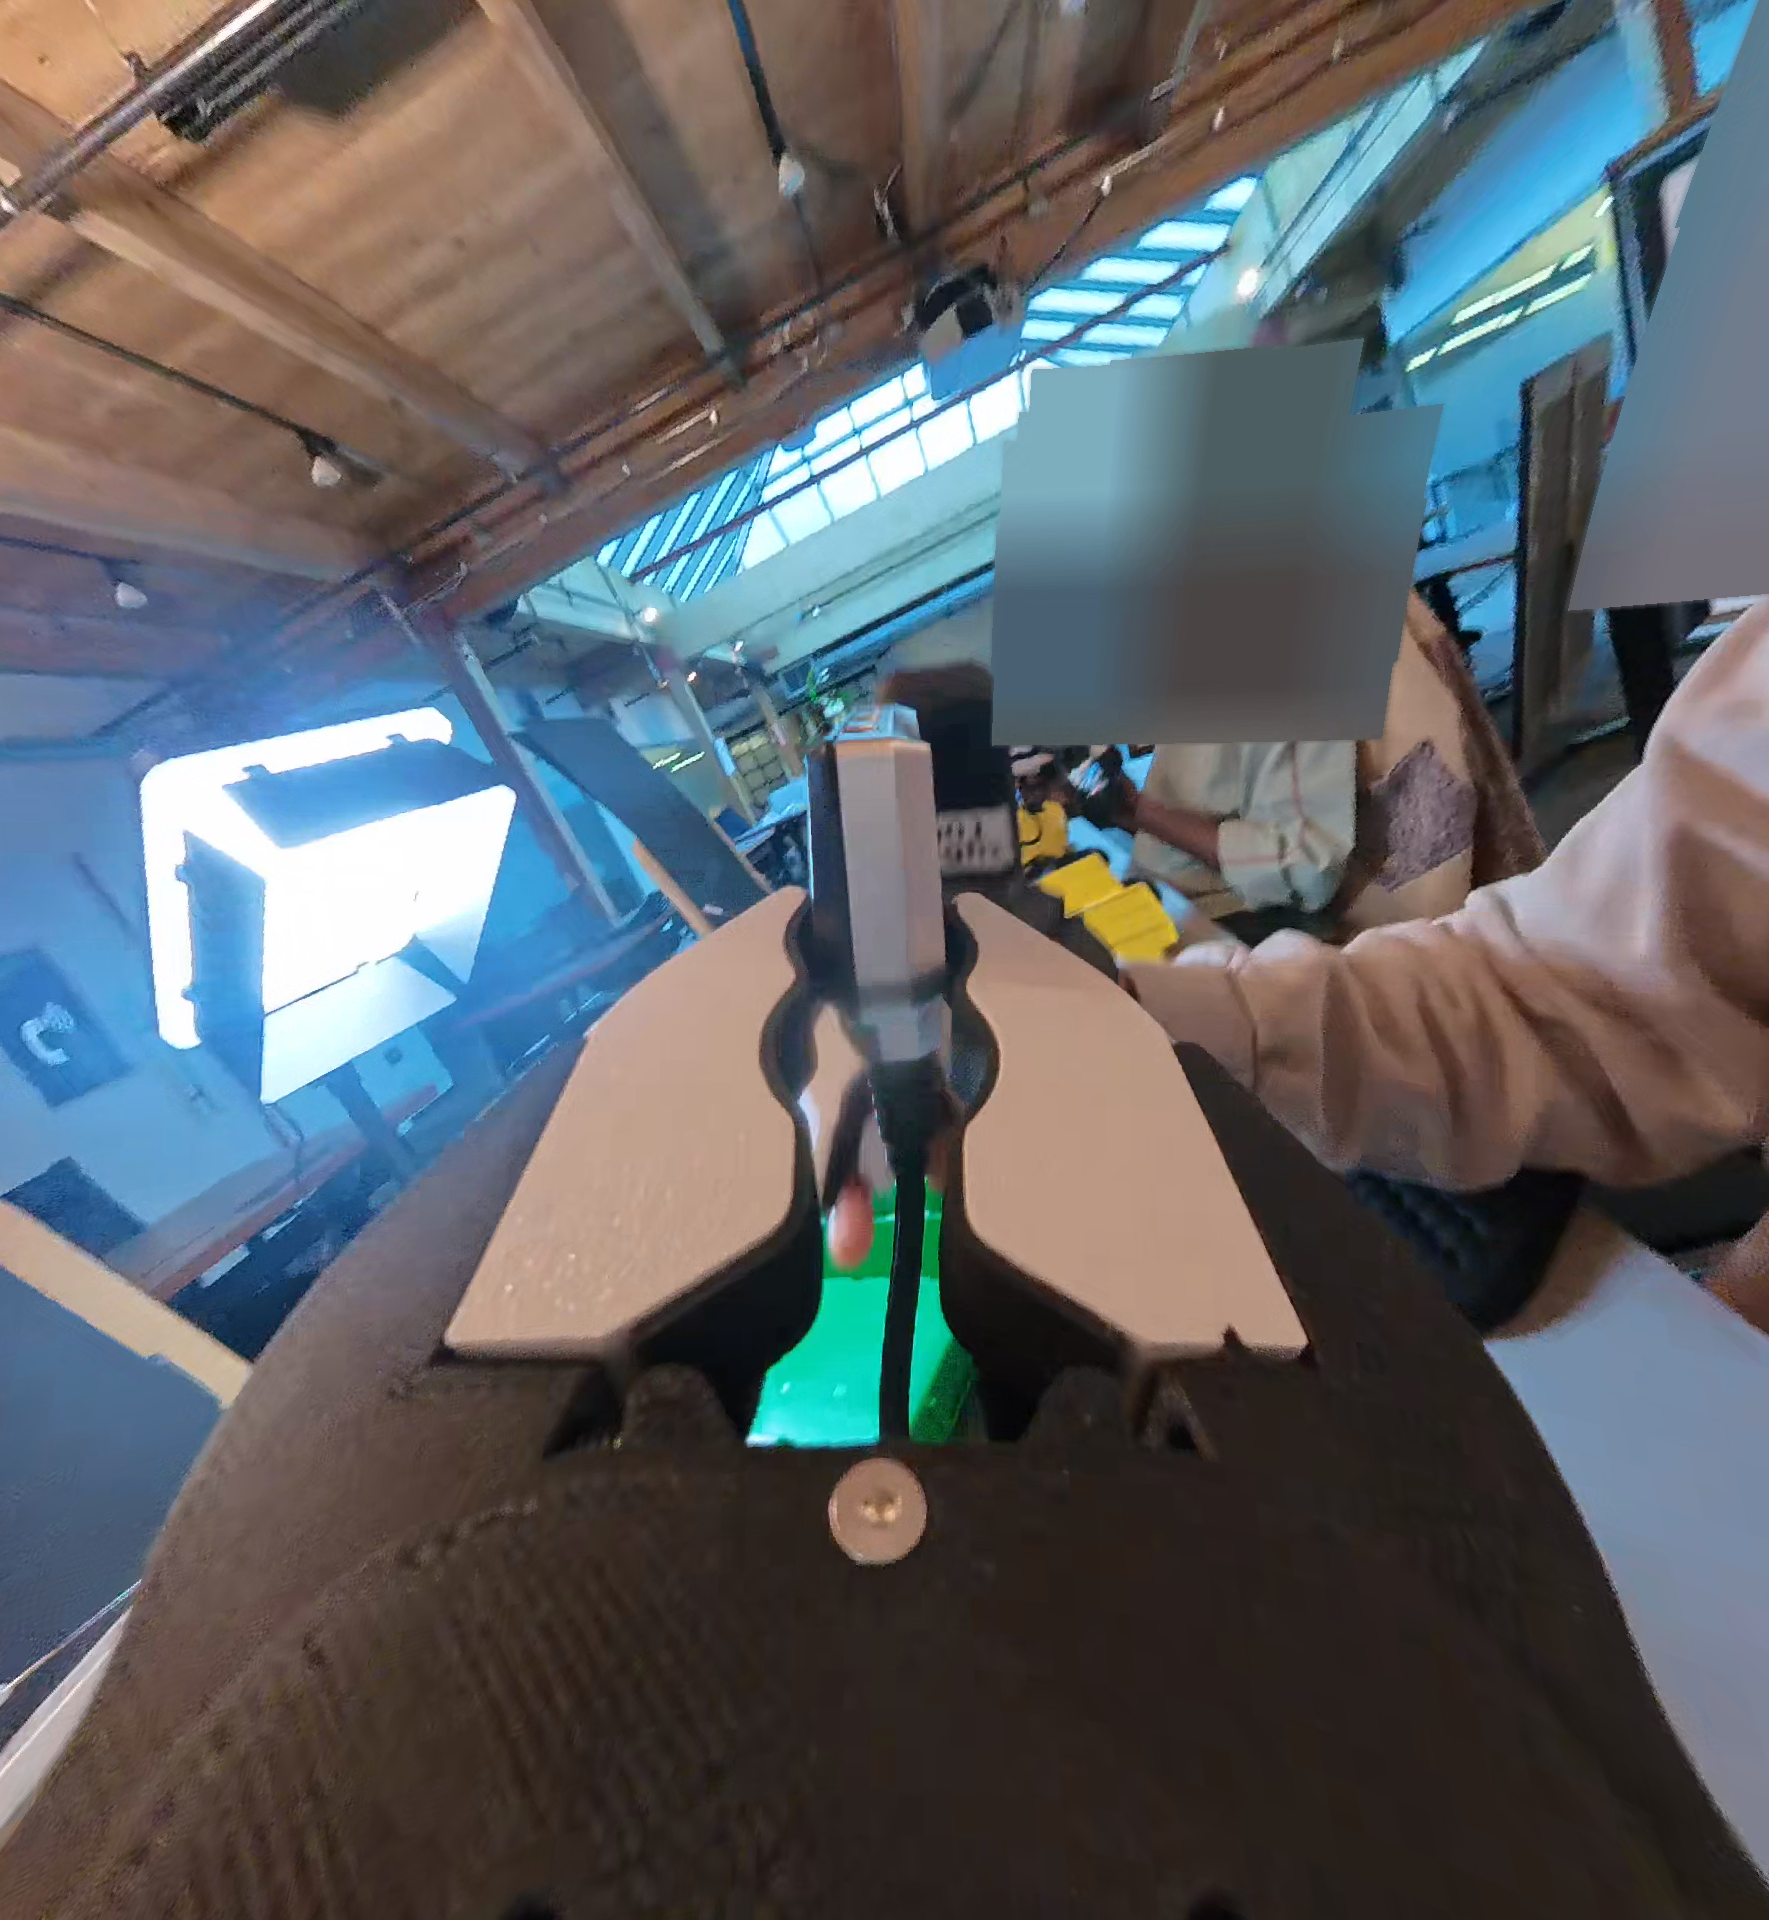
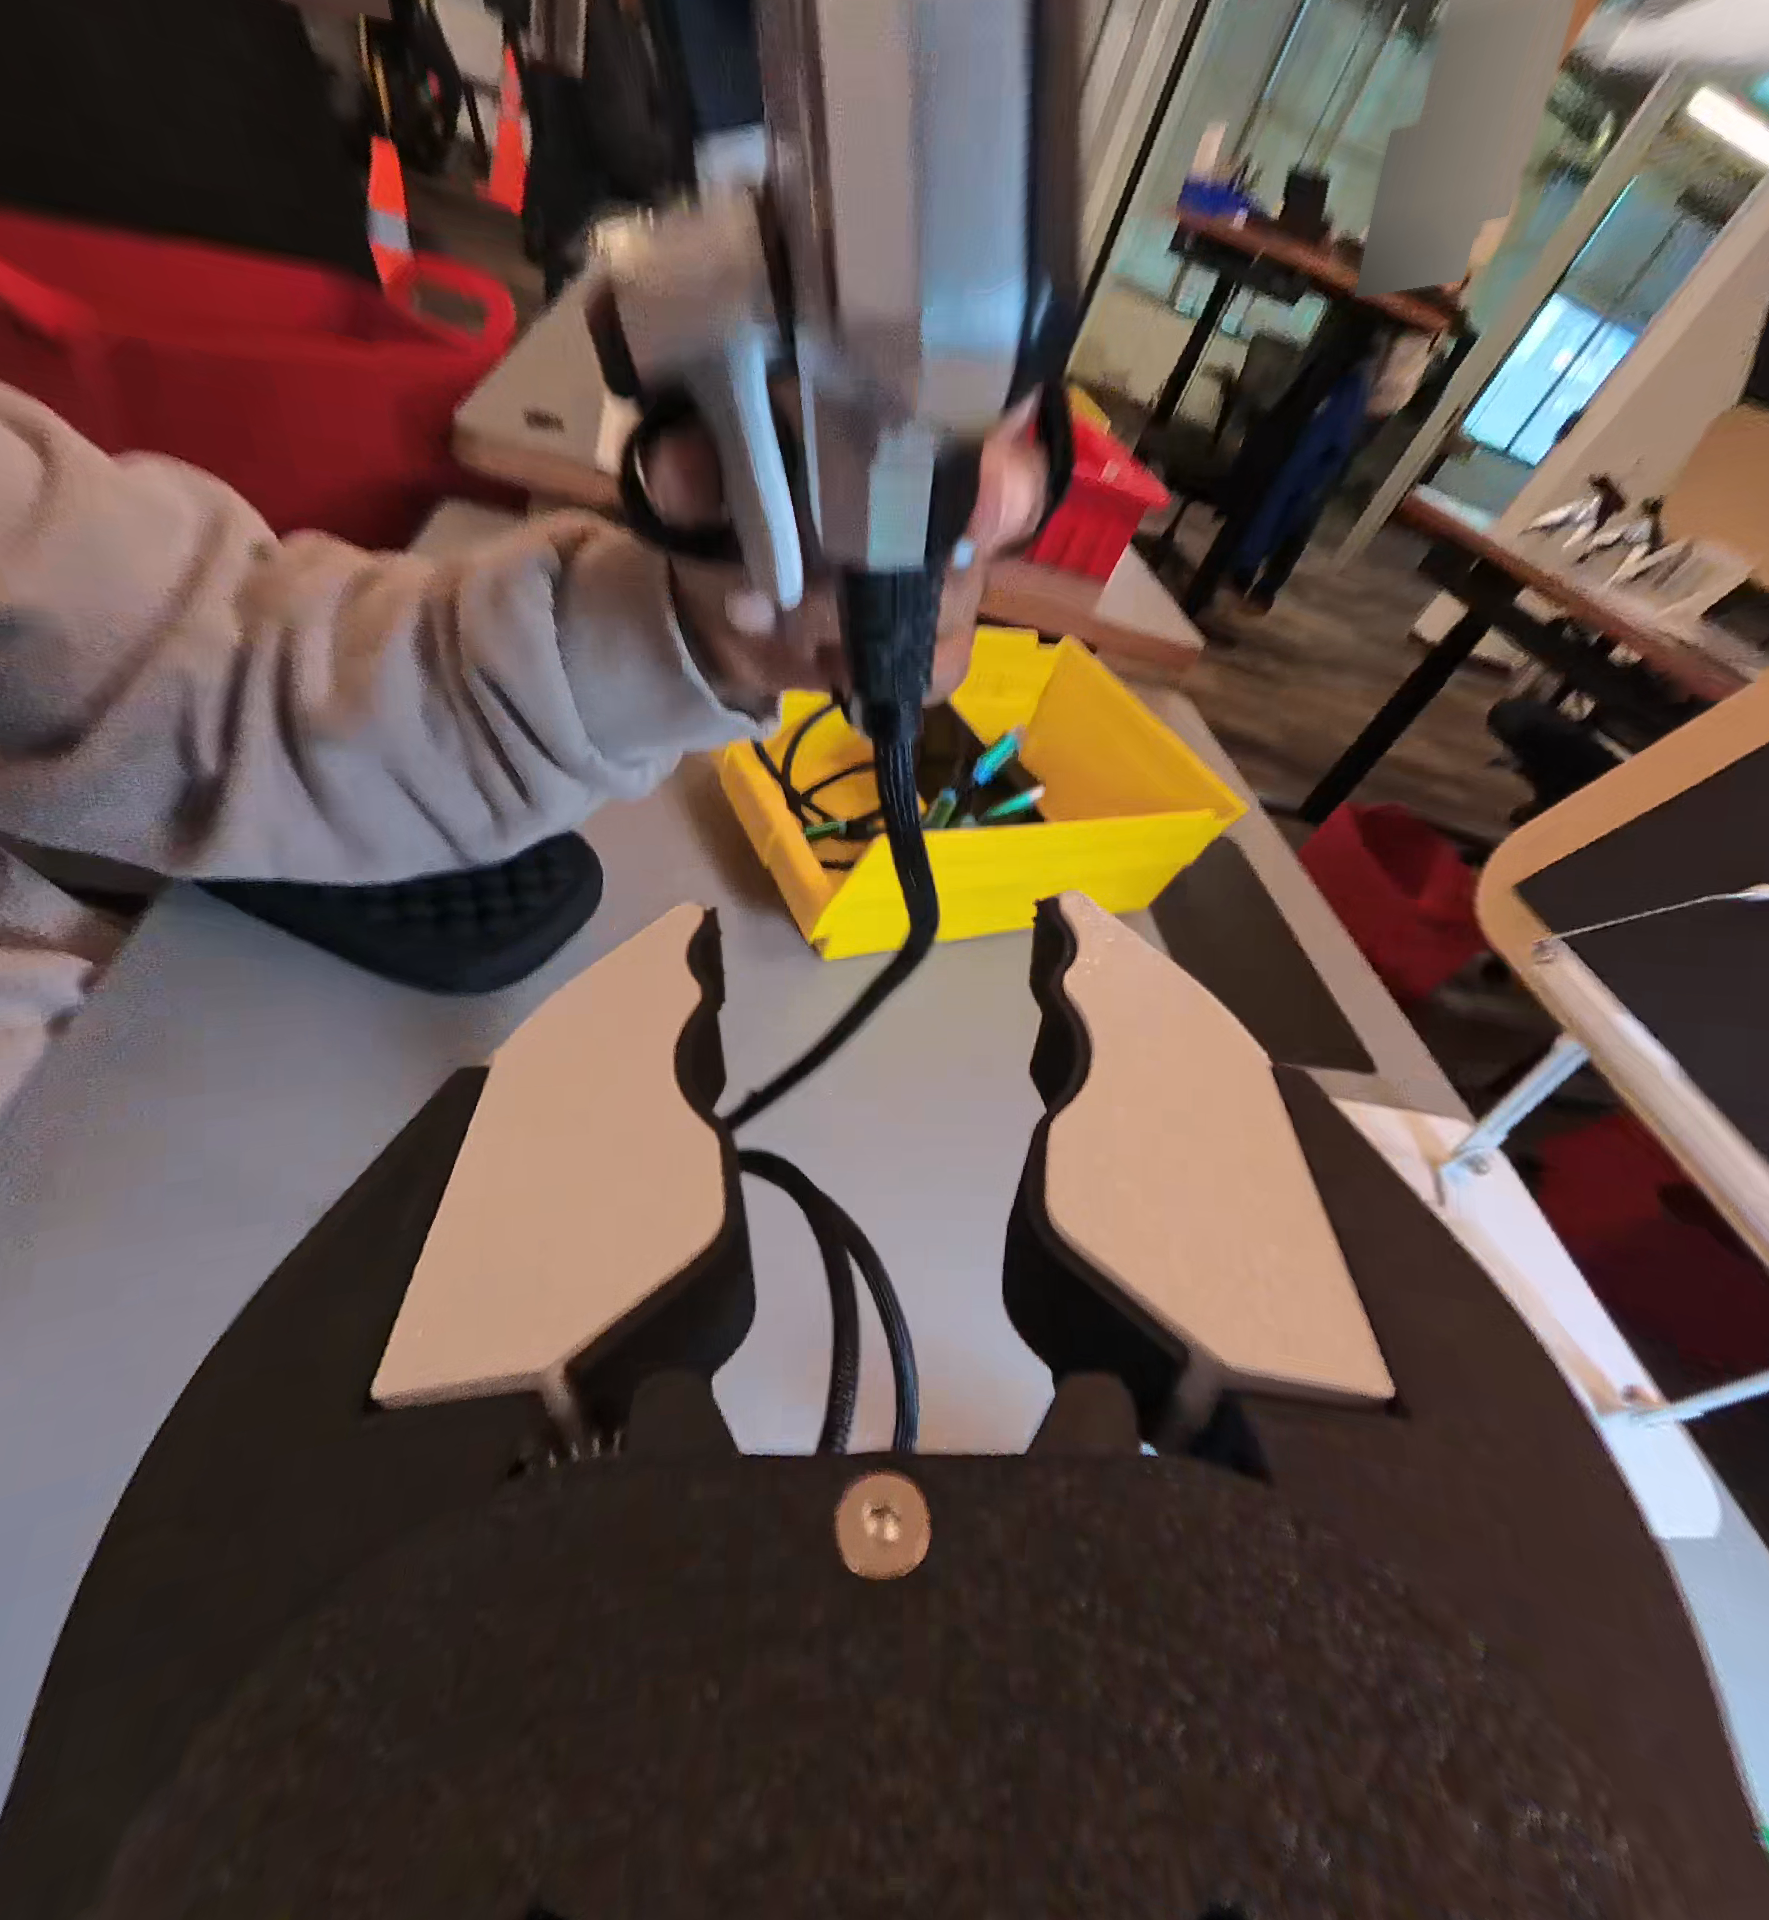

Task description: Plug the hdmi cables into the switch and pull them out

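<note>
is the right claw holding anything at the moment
No, the right claw is open, its two fingers spread apart with only a loose black cable lying on the table between them.

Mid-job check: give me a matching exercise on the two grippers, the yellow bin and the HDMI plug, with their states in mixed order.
Things:
1. left gripper
2. right gripper
3. yellow bin
4. HDMI plug

States:
a. holds small cables, on the table
b. clamped, pointing up
c. open, empty
d. shut on a connector

Pairs: 1-d, 2-c, 3-a, 4-b
</note>
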A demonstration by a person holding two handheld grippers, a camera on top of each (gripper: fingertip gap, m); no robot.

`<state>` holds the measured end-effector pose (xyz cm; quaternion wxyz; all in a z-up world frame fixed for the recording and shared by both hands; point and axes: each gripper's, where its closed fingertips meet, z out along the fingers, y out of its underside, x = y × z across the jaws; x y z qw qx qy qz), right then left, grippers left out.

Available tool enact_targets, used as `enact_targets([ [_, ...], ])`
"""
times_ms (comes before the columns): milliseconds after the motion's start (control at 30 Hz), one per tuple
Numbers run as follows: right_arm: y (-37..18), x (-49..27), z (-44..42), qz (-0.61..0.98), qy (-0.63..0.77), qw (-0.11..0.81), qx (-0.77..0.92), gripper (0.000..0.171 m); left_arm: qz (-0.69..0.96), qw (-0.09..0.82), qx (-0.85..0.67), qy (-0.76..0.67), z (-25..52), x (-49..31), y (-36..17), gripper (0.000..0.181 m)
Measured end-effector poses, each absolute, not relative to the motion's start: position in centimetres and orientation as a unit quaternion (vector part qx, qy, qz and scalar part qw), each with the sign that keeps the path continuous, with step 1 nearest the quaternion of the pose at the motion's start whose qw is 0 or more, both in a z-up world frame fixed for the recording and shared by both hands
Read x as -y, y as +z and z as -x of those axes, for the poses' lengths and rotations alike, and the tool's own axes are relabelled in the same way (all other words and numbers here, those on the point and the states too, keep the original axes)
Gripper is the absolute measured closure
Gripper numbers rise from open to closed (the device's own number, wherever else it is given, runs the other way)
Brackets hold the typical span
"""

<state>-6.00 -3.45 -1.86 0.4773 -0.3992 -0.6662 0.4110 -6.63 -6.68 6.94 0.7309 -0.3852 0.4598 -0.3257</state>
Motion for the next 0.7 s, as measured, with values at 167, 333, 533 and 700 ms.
enact_targets([
  [167,-4.1,4.1,10.3,0.369,0.389,0.522,0.663,0.143,0.357,0.728,-0.453,-0.37,6.5,7.9,7.7,0.159],
  [333,-2.5,2.9,8.0,0.376,0.413,0.512,0.653,0.165,0.357,0.727,-0.457,-0.368,8.4,8.2,8.1,0.159],
  [533,0.6,0.3,3.7,0.392,0.35,0.556,0.643,0.164,0.421,0.714,-0.467,-0.308,10.8,6.3,6.4,0.151],
  [700,1.4,-2.0,0.9,0.447,0.283,0.563,0.635,0.164,0.508,0.673,-0.515,-0.155,10.4,3.5,2.3,0.15],
])
